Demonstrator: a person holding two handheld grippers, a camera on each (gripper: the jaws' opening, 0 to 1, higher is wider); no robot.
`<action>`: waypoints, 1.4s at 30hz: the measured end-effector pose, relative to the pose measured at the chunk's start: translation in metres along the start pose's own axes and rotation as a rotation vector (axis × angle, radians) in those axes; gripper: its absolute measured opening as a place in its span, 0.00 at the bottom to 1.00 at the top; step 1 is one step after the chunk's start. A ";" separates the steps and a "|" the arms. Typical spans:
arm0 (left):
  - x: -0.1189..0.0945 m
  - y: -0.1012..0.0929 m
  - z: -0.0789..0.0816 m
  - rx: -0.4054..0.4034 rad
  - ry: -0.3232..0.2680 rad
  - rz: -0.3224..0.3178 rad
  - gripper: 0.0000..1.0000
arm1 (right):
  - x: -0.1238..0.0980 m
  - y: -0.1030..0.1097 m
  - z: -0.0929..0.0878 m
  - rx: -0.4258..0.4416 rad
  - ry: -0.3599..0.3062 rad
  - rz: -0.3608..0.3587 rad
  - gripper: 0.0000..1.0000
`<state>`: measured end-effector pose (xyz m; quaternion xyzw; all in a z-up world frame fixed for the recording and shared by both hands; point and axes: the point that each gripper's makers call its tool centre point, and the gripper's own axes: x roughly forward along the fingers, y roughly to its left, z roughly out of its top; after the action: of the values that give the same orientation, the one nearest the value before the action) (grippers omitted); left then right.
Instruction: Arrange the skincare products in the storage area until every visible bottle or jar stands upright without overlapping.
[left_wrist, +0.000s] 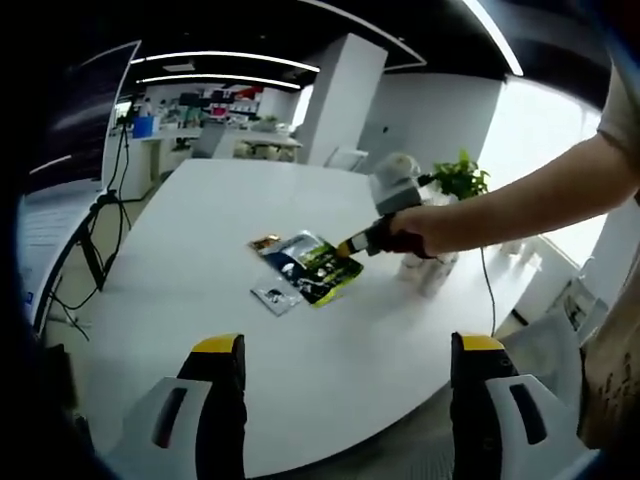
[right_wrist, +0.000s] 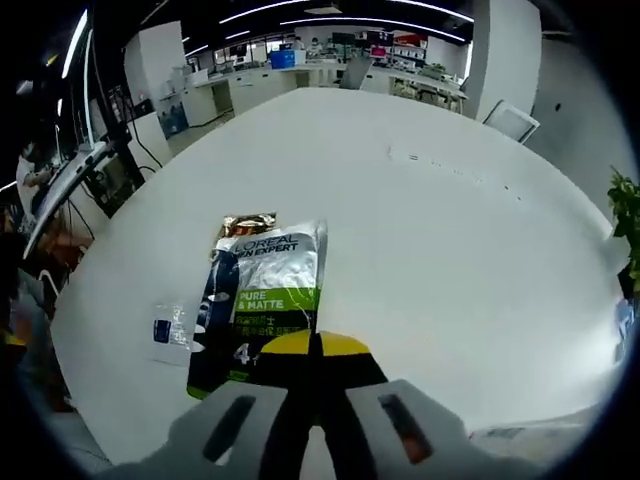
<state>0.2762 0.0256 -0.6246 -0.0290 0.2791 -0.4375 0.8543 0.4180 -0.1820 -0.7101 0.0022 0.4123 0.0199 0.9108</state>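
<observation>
Judging by the scene, the task is at an early sorting step: the right gripper (right_wrist: 315, 350), low in the right gripper view, has its jaws pinched together at the near edge of a flat dark-and-green printed skincare pouch (right_wrist: 262, 300) lying on the white round table (right_wrist: 450, 230). Whether they actually grip it I cannot tell. Right of centre in the left gripper view, pale bottles (left_wrist: 428, 270) stand behind that gripper. The left gripper (left_wrist: 343, 375) hangs wide open at the bottom. Next the pouch probably needs lifting clear; its contents are hidden.

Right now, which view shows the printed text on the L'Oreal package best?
The right gripper view: the L'Oreal package lies close ahead, its words readable. In the left gripper view the same package is far and small, the text unreadable, with the right gripper at its edge.
</observation>
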 end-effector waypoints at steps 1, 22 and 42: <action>0.000 0.000 0.000 0.001 0.000 -0.001 0.82 | -0.002 0.001 0.001 0.005 -0.006 0.004 0.01; -0.002 -0.002 -0.001 -0.033 -0.008 -0.031 0.81 | -0.062 0.046 0.033 0.024 -0.177 0.159 0.01; 0.001 -0.012 -0.006 -0.016 0.041 -0.071 0.82 | -0.132 0.076 0.023 -0.015 -0.240 0.263 0.01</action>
<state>0.2648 0.0192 -0.6265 -0.0368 0.2991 -0.4657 0.8321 0.3456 -0.1111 -0.5945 0.0517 0.2966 0.1416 0.9430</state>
